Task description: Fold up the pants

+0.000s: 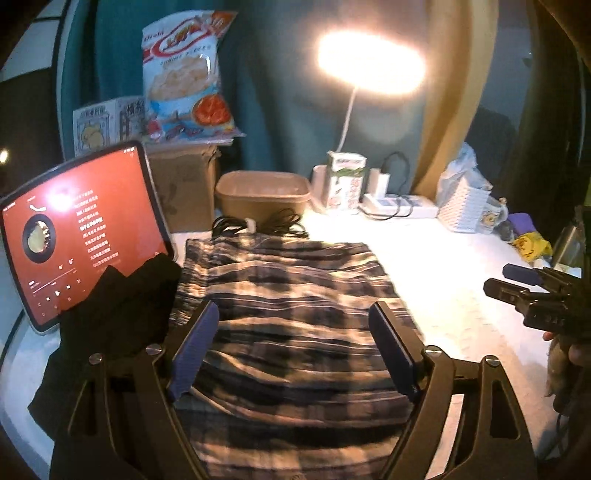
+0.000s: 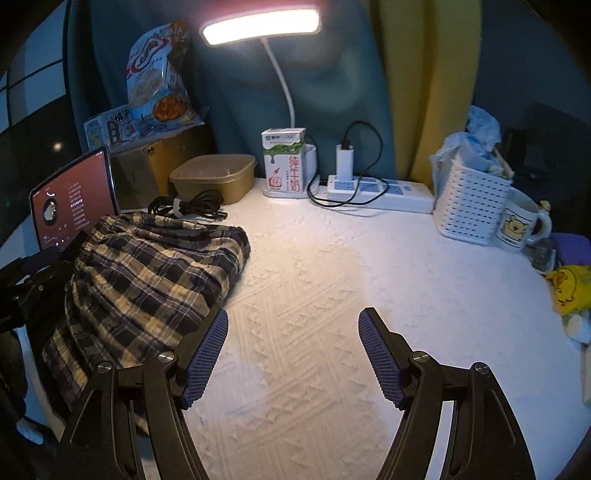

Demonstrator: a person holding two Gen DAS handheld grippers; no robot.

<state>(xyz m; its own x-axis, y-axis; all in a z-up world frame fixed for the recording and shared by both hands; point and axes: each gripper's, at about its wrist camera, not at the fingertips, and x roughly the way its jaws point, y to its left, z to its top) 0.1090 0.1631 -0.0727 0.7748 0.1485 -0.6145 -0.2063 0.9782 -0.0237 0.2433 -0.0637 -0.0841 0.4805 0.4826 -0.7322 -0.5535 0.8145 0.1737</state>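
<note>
The plaid pants (image 1: 295,314) lie folded in a compact stack on the white textured table; they also show at the left in the right wrist view (image 2: 147,280). My left gripper (image 1: 293,317) is open and empty, hovering just above the pants. My right gripper (image 2: 293,325) is open and empty over bare table to the right of the pants. It also shows at the right edge of the left wrist view (image 1: 517,280).
A tablet (image 1: 81,236) with a red screen and a black cloth (image 1: 110,332) sit left of the pants. Behind are coiled cables (image 2: 188,206), a brown lidded container (image 2: 214,177), a milk carton (image 2: 284,162), a power strip (image 2: 380,190), a white basket (image 2: 469,199), a mug (image 2: 517,221) and a lit lamp (image 2: 262,26).
</note>
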